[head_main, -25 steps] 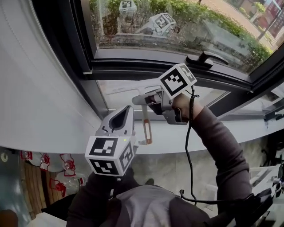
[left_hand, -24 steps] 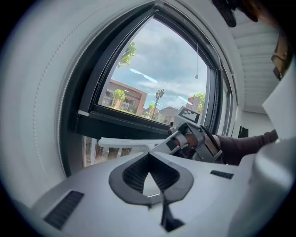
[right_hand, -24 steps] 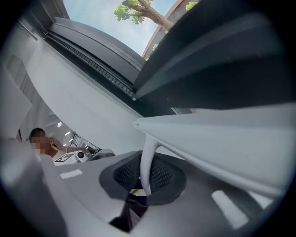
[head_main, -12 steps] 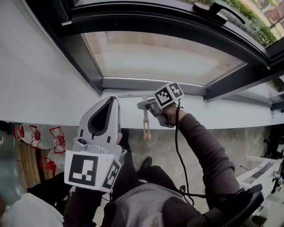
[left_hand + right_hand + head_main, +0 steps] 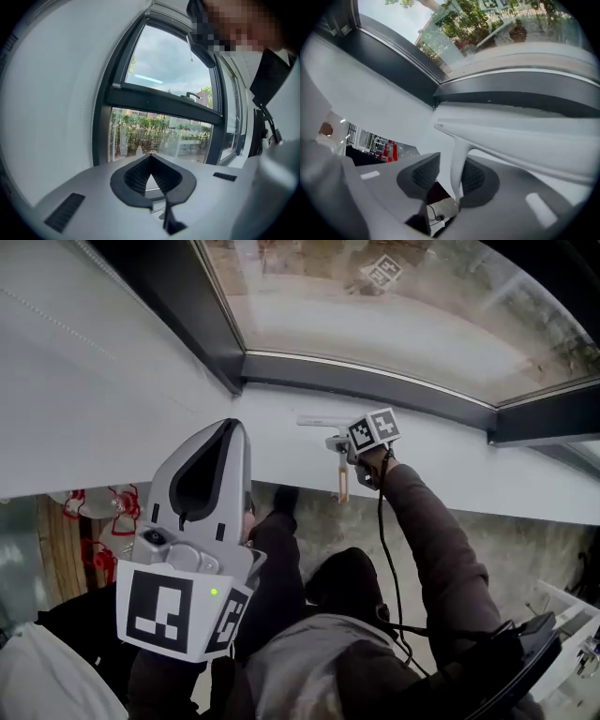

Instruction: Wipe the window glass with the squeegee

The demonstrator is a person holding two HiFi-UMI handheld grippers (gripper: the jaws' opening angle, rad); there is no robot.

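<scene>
Right gripper: fingers have just been opening and now stand apart. The neck of the white squeegee with orange handle is between them with a gap on one side, so it is loosed, not clamped. Blade sits at the white sill, below the window glass. Wiping looks finished; the set-down is near done. Left gripper: fingers closed, empty. Only the right gripper view shows that gap. Only the head view shows the orange handle, pointing away from the glass.

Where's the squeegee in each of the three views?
Head view: squeegee upper centre.
Left gripper view: not in it.
Right gripper view: squeegee centre, blade stretching right.
Shared landmark: dark window frame.
</scene>
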